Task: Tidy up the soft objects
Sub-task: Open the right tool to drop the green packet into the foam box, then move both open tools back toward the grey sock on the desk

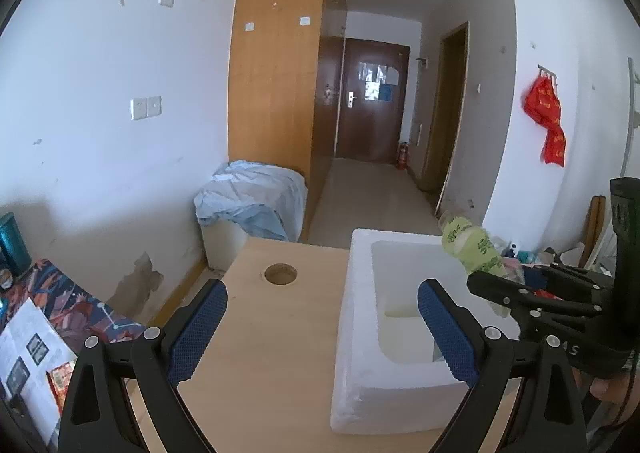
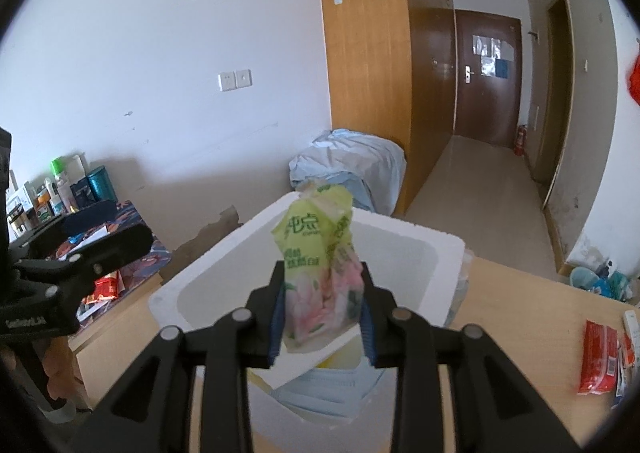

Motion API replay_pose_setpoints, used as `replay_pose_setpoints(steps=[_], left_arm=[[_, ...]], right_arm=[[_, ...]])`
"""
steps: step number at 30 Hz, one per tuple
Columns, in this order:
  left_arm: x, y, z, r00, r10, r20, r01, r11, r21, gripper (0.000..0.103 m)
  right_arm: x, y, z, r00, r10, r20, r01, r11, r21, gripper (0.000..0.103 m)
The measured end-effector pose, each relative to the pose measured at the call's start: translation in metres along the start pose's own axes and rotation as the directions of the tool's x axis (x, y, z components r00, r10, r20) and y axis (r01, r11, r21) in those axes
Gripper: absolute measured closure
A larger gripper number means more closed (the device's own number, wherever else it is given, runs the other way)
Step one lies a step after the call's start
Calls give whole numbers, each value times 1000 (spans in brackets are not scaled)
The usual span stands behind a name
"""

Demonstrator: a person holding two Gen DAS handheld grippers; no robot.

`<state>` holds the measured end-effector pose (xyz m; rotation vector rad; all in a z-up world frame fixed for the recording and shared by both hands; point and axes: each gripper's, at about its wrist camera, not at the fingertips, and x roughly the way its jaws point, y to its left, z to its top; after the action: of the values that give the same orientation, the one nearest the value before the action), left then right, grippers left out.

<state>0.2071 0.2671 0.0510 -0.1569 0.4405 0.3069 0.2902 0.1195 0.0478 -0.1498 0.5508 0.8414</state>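
Right now the right claw (image 2: 323, 319) pinches a soft green and pink tissue pack (image 2: 320, 273) between its blue pads, the pack standing up out of the jaws and crumpled at the top. It hangs above the open white foam box (image 2: 404, 231), which sits on the wooden table (image 2: 516, 305). From the left wrist view the same pack (image 1: 472, 249) shows over the far right rim of the box (image 1: 360, 273). The left claw (image 1: 322, 327) stands spread and empty, its pads well apart, over the table and the near side of the box.

To do this step well, I judge the pack should be lowered into the hollow before the pads let go, so it lands flat beside what already lies in the bottom rather than catching on the rim. A soft pack sags and can cling to a pad, so a slow, full opening would be safer than a quick one. The left claw would do well to stay clear of the opening, or steady the light box if it shifts.

Chinese characters are printed in white on the green part of the pack; they are too small to read surely. A red packet (image 2: 598, 357) lies on the table to the right, its print unreadable. White lettering on the left claw's body (image 2: 24, 323) is blurred.
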Motion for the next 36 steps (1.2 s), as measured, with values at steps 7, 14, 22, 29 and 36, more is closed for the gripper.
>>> replay_pose_setpoints(steps=[7,14,22,29,36], left_arm=[[-5,4,4,1000,4,11,-4,1000,-11,7],[-9,5,5,1000,6,16,-5,1000,-16,7],[-18,5,4,1000,8,18,-8,1000,-7,7],[-39,-2,8,999,2,41,-3,1000,6,7],[-64,-11,9,998,-27,64,27,1000,1,2]], right_arm=[[-9,2,1,999,-37,33,37,999,-15,6],[-13,1,2,997,-59,54,59,998,-11,0],[-18,6,6,997,-51,65,52,999,-7,0],[-37,6,6,993,-66,97,65,998,6,0],[-69,10,4,986,-87,141,85,996,18,0]])
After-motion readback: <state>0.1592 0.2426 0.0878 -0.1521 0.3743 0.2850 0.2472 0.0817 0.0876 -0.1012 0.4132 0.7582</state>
